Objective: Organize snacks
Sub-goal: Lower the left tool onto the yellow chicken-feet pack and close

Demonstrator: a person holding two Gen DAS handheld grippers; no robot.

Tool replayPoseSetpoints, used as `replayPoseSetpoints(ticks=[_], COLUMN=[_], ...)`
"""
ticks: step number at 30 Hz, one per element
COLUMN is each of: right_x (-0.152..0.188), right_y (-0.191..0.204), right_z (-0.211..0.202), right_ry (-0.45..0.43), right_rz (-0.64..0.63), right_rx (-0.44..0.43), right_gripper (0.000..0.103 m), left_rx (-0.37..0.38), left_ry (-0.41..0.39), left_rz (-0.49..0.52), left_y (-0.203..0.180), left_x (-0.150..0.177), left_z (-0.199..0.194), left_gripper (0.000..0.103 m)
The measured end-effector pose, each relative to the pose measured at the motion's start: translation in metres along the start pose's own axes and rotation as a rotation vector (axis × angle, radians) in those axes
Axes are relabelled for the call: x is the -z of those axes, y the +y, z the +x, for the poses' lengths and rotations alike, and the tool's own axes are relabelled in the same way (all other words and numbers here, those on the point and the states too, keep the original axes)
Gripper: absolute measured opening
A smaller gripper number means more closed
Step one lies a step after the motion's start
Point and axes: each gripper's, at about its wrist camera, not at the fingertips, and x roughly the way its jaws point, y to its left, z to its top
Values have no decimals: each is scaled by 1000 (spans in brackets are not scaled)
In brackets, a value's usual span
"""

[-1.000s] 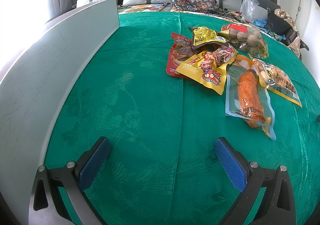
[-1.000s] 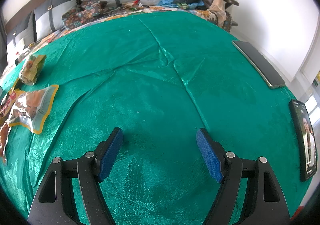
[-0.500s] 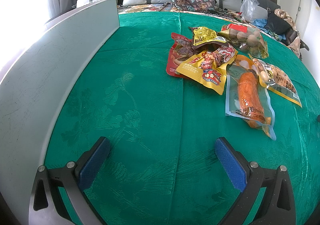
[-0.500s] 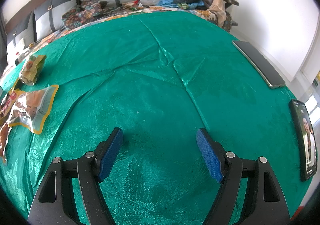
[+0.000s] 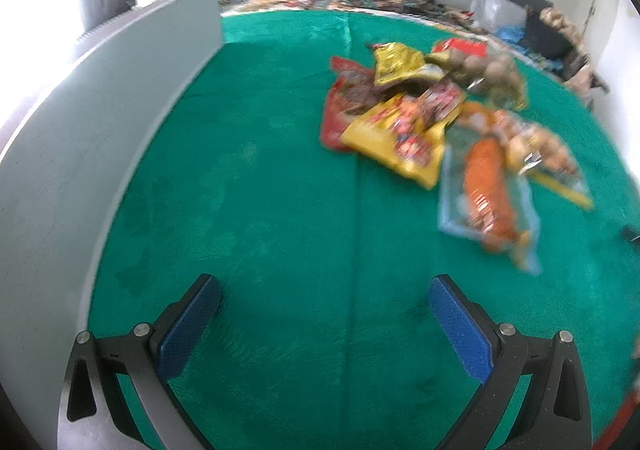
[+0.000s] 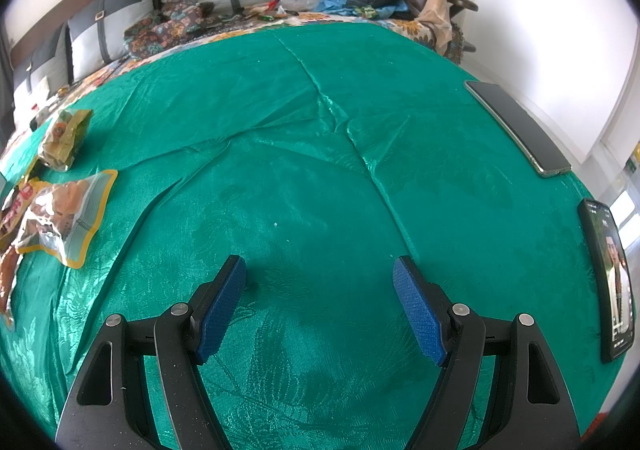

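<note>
Both my tongs hang wide open and empty over the green bedspread [image 6: 320, 154], left tongs [image 5: 324, 314] and right tongs [image 6: 320, 306] alike, so I judge nothing's sorted yet. The snack pile [image 5: 432, 122] lies farther off to the right of my left tongs; next I'd reach for the nearest packet, the clear orange one [image 5: 488, 194].

Left gripper [image 5: 325, 282] stood with jaws apart and empty at the bottom of the frame, above a green cloth [image 5: 260, 190]. A blurred heap of snack packets [image 5: 432, 122] lay at upper right. A grey panel [image 5: 80, 138] ran along the left edge.
</note>
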Motion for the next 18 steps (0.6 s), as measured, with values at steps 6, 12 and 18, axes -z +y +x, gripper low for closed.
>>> replayPoseSetpoints(ticks=[6,12,18], right_x=[0,0,0], right_y=[0,-1,0], right_z=[0,0,0], right_ry=[0,0,0], right_rz=[1,1,1], right_rx=[0,-1,-1], right_gripper=[79,79,79], left_rx=[83,38,15], left_ry=[-23,132,84], left_rz=[92,233,229], left_y=[-30,-74,-73], left_x=[-76,-116,-93], left_z=[-1,62,42], left_gripper=[102,57,45])
